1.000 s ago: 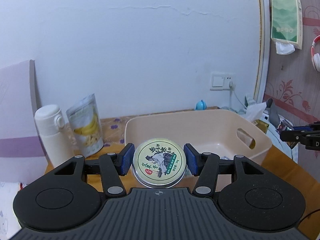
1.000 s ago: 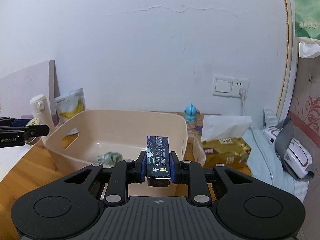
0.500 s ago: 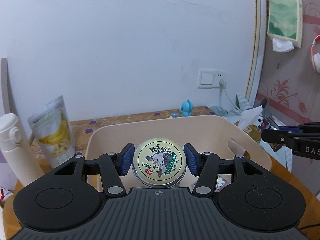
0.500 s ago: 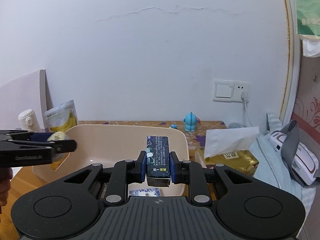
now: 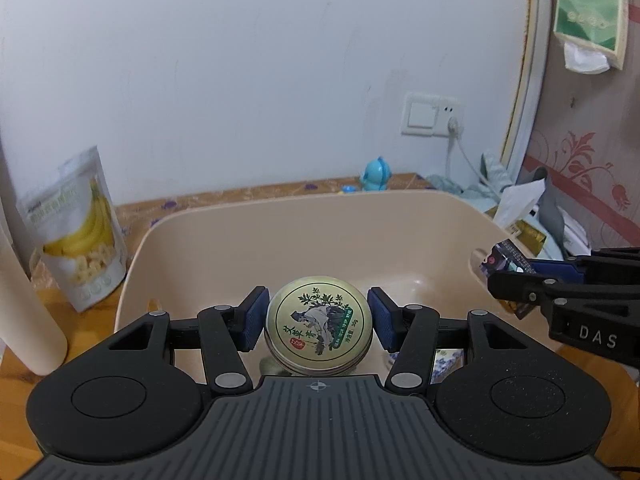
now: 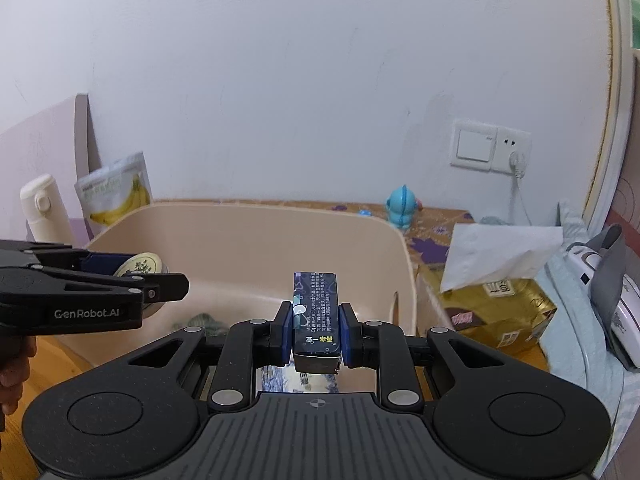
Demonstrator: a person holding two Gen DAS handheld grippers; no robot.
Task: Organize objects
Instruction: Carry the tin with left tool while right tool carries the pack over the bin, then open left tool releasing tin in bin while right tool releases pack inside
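Observation:
A round gold tin [image 5: 318,330] with a green plant picture is clamped in my left gripper [image 5: 318,326], which is shut on it above the near side of a beige plastic basin [image 5: 280,236]. My right gripper [image 6: 316,330] is shut on a small dark blue box [image 6: 316,312], held over the basin [image 6: 256,236] near its right wall. Each gripper shows in the other's view: the right gripper [image 5: 520,276] at the right edge, the left gripper [image 6: 148,276] with the tin [image 6: 140,266] at the left. A greenish item [image 6: 204,320] and a blue-white packet [image 6: 296,380] lie in the basin.
A banana chip pouch [image 5: 76,232] and a white flask [image 5: 24,292] stand left of the basin. A blue toy figure [image 6: 402,210] sits at the back by the wall. A gold tissue box [image 6: 496,300] and a pile of cloth and devices [image 6: 600,308] lie to the right.
Both grippers have moved forward and inward over the basin, still holding the tin and the box. The basin now fills more of both views, and each gripper shows closer in the other's view.

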